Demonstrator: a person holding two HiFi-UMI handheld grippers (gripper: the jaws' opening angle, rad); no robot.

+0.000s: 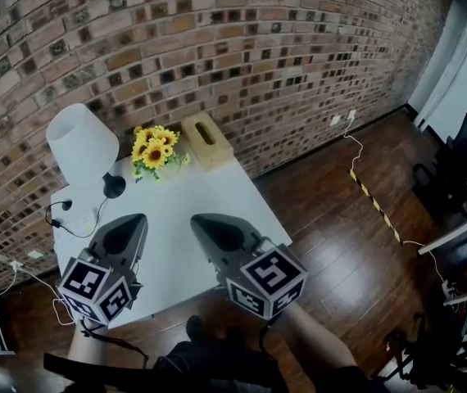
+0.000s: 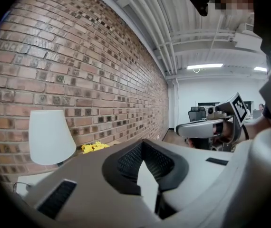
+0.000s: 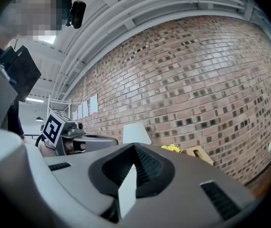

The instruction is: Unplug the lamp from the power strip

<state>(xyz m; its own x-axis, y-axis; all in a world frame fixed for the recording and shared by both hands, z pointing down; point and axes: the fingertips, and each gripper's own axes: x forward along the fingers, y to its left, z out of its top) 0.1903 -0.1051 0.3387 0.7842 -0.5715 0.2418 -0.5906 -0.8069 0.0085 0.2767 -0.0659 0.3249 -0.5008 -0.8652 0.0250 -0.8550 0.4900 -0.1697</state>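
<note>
Grey left gripper (image 1: 135,219) and right gripper (image 1: 198,219) hold jaws together, empty. White-shaded, black-based lamp (image 1: 83,147) stands at the far-left corner of the white table (image 1: 217,191); where its thin black cord (image 1: 92,223) ends is unclear.

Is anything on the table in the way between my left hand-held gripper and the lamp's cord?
Nothing visible. Only bare table lies between the left hand-held gripper and the lamp's cord; the sunflowers sit further right.
</note>
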